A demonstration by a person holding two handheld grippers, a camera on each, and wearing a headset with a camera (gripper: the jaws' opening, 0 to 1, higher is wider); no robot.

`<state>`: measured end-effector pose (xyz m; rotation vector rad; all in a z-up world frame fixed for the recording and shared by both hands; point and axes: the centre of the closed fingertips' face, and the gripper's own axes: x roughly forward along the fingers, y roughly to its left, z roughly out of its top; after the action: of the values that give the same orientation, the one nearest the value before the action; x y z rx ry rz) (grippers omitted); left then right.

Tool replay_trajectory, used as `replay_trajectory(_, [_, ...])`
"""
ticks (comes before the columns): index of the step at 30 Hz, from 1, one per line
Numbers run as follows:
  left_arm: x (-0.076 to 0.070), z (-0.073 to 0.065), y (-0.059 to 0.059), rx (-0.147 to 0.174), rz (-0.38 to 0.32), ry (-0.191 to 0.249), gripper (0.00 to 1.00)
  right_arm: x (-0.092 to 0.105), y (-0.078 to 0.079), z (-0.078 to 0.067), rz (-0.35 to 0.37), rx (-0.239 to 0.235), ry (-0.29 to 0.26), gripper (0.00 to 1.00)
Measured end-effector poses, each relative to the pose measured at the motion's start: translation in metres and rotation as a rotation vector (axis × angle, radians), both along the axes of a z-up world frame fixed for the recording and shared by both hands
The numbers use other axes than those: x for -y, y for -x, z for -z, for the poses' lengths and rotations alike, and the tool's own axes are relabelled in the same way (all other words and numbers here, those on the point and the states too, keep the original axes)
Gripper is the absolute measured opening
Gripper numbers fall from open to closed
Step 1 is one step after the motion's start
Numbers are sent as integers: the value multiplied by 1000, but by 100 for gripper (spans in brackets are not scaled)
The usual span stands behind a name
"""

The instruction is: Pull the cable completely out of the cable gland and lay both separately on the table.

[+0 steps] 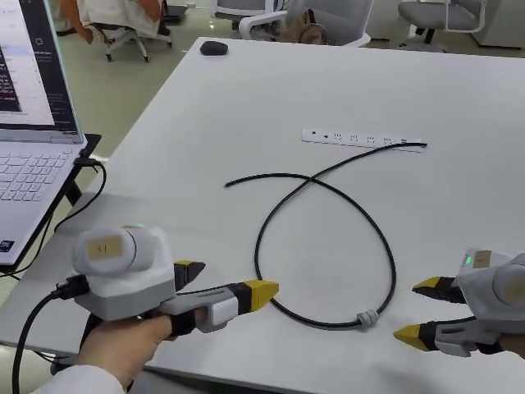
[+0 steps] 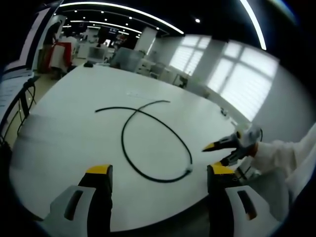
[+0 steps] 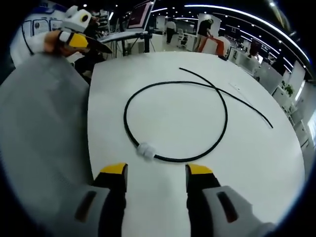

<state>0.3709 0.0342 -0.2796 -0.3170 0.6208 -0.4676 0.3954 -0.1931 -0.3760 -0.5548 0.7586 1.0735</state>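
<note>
A black cable (image 1: 328,197) lies in one big loop on the white table (image 1: 246,107), its two ends crossing at the far side. A small pale grey cable gland (image 1: 367,318) sits threaded on the cable at the loop's near edge. It also appears in the left gripper view (image 2: 189,171) and the right gripper view (image 3: 144,149). My left gripper (image 1: 228,279) is open, held left of the loop with nothing between its jaws. My right gripper (image 1: 417,310) is open too, just right of the gland and not touching it.
A white power strip (image 1: 361,139) lies beyond the loop. An open laptop (image 1: 33,156) on a stand sits at the left, with its cord (image 1: 82,205) hanging off the table edge. A dark mouse (image 1: 213,48) rests at the far edge. Office chairs (image 1: 271,16) stand behind.
</note>
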Motion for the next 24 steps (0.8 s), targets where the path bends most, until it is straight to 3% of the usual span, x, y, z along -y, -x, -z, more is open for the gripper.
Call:
replay_trajectory(5, [1, 0, 1, -3, 2, 1, 79, 1, -3, 13, -124, 54, 86, 43])
replay_trajectory(11, [1, 1, 1, -6, 4, -2, 79, -13, -1, 24, -249, 60, 115, 30])
replay_trajectory(13, [0, 1, 1, -7, 3, -3, 79, -16, -6, 30, -310, 89, 149, 31])
replay_trajectory(15, [0, 1, 1, -8, 3, -4, 79, -23, -2, 31, -341, 79, 148, 31])
replay_trajectory(17, [0, 1, 1, -8, 2, -4, 78, -29, 0, 31, -397, 103, 169, 30])
replay_trajectory(21, [1, 1, 1, -7, 5, -4, 78, -34, 5, 36, -449, 100, 185, 29])
replay_trajectory(24, [1, 1, 1, -7, 8, -3, 78, -35, 4, 36, -435, 89, 163, 24])
